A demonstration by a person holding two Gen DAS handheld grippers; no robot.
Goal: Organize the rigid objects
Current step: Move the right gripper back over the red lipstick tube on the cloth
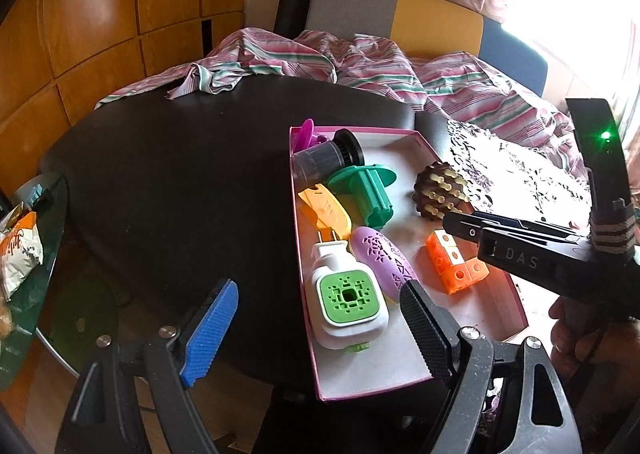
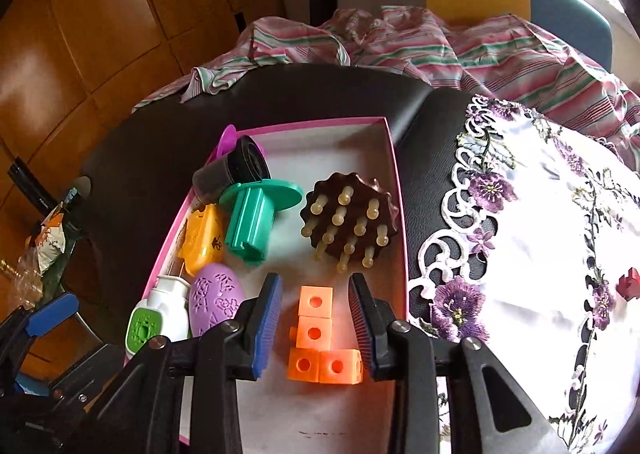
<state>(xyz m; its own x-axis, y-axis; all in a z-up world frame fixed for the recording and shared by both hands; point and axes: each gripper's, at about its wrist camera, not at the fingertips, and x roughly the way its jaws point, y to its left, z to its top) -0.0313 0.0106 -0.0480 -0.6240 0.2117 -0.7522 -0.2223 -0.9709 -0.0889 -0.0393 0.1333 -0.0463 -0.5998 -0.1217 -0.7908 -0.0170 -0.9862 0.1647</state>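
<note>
A pink-rimmed box (image 1: 298, 238) (image 2: 394, 174) on the black table holds several objects. Among them are an orange cube-block piece (image 1: 456, 262) (image 2: 316, 330), a brown pegged massager (image 2: 348, 222), a teal flanged part (image 2: 252, 218), a purple oval (image 2: 214, 302), a white and green device (image 1: 348, 306) and a dark cylinder (image 1: 324, 158). My right gripper (image 2: 314, 282) (image 1: 460, 222) hovers over the box, open, with the orange piece lying on the box floor between its pads. My left gripper (image 1: 320, 286) is open and holds nothing, near the box's front left.
A white cloth with purple flower embroidery (image 2: 540, 254) lies right of the box, with a small red object (image 2: 628, 282) on it. Striped pink fabric (image 1: 320, 62) is bunched along the table's far edge. At the left, a glass side table (image 1: 48, 294) holds a snack bag.
</note>
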